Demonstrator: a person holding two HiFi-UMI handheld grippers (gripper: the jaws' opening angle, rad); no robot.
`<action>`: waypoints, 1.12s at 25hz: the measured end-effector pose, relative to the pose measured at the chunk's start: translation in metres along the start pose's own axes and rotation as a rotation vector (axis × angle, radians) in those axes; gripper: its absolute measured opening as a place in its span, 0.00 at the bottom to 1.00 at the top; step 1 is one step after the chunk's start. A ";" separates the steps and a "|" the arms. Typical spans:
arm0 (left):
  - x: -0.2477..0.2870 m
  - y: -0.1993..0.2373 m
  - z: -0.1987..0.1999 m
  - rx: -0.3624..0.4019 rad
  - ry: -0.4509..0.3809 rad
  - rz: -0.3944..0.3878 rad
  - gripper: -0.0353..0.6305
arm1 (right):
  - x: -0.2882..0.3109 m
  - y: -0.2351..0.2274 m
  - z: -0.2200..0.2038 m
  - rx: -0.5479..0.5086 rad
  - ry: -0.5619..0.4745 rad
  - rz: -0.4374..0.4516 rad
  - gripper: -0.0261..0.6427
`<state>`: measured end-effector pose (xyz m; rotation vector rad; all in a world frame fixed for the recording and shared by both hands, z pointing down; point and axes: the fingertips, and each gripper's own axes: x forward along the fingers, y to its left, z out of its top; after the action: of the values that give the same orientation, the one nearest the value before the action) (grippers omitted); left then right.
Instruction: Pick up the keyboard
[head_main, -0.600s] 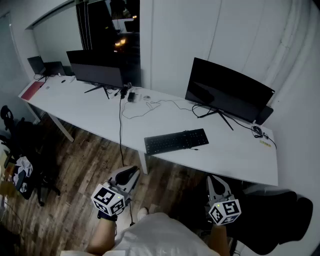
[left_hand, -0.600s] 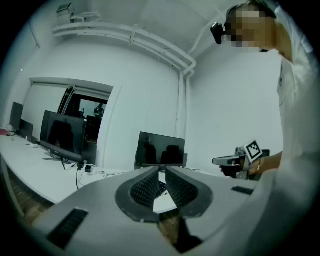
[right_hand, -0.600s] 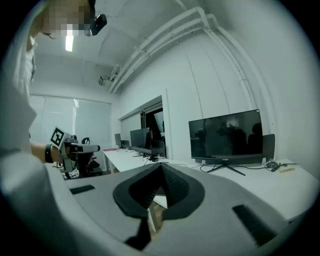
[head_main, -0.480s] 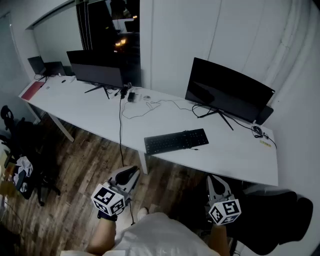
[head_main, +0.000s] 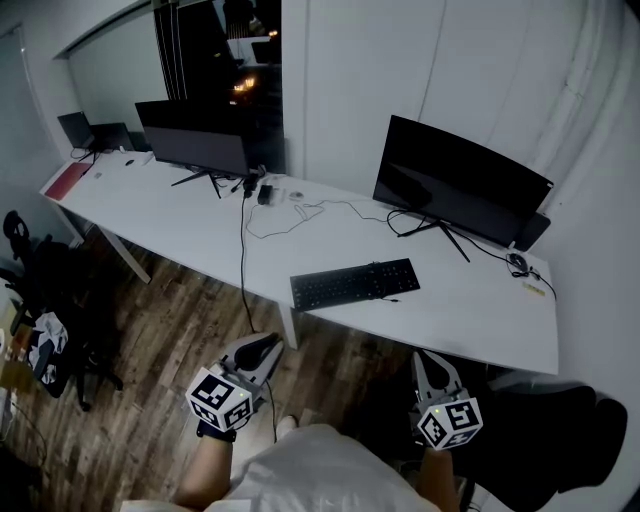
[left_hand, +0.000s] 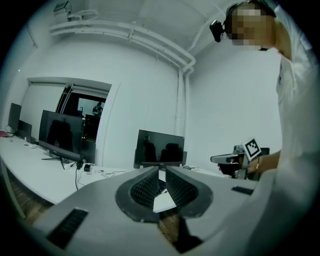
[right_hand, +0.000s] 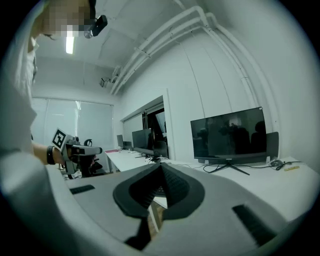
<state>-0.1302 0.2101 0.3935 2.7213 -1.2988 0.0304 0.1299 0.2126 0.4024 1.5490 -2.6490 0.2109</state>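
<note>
A black keyboard (head_main: 353, 283) lies flat near the front edge of the long white desk (head_main: 190, 235), in front of the right-hand monitor (head_main: 458, 185). Both grippers are held low over the wooden floor, short of the desk and well away from the keyboard. My left gripper (head_main: 268, 347) points toward the desk, its jaws shut on nothing. In its own view the ribbed pads (left_hand: 150, 186) meet at the tip. My right gripper (head_main: 424, 359) is likewise shut and empty, with its jaws touching in the right gripper view (right_hand: 161, 166).
A second monitor (head_main: 195, 140) stands further left on the desk, with loose cables (head_main: 300, 215) between the two. A red folder (head_main: 66, 180) lies at the far left end. An office chair (head_main: 45, 300) stands at the left, and another dark chair (head_main: 560, 440) at the lower right.
</note>
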 end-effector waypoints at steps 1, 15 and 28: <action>0.000 0.001 0.000 0.000 0.002 0.000 0.11 | 0.001 0.001 0.001 0.021 -0.009 0.012 0.04; 0.000 0.009 -0.004 -0.005 0.017 -0.007 0.11 | 0.009 0.000 0.001 0.061 -0.024 -0.006 0.04; -0.002 0.018 -0.005 -0.015 0.034 -0.010 0.11 | 0.022 0.004 -0.004 0.065 -0.006 0.002 0.04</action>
<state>-0.1453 0.2005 0.4006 2.7023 -1.2717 0.0647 0.1154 0.1956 0.4083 1.5680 -2.6738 0.2963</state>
